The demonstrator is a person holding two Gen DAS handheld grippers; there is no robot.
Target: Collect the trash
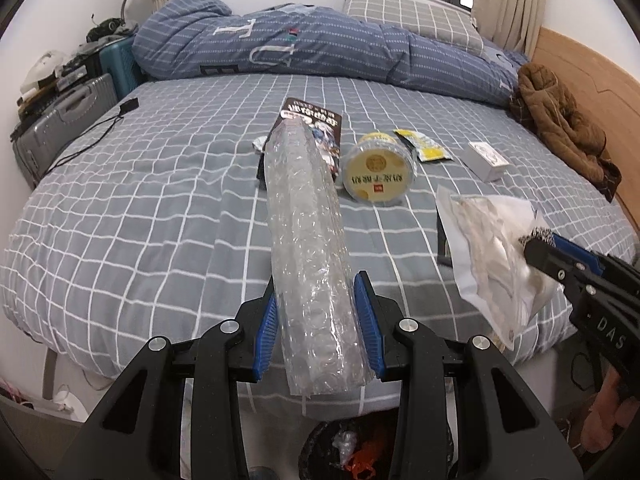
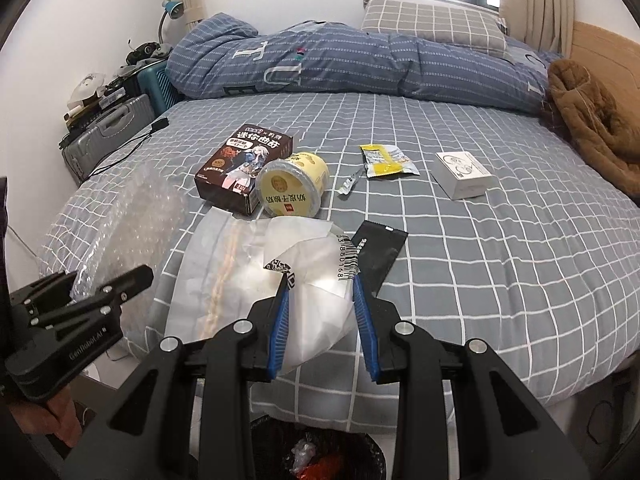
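My left gripper (image 1: 318, 308) is shut on a long roll of clear bubble wrap (image 1: 306, 240), held above the bed's near edge; it also shows in the right wrist view (image 2: 132, 220). My right gripper (image 2: 320, 304) is shut on a white plastic mailer bag (image 2: 256, 280), which also shows in the left wrist view (image 1: 492, 256). A black trash bin (image 2: 320, 456) with scraps inside stands on the floor below both grippers. On the bed lie a brown snack box (image 2: 244, 168), a yellow tub (image 2: 292, 188), a yellow wrapper (image 2: 384, 162), a black sachet (image 2: 378, 254) and a white box (image 2: 462, 178).
A grey checked bed (image 2: 500, 260) fills the view. A rolled blue duvet (image 2: 340, 64) lies at the back, a brown jacket (image 2: 592, 120) at the right. Suitcases (image 2: 108, 132) and clutter stand at the left wall. A black cable (image 2: 132, 148) lies on the bed's left edge.
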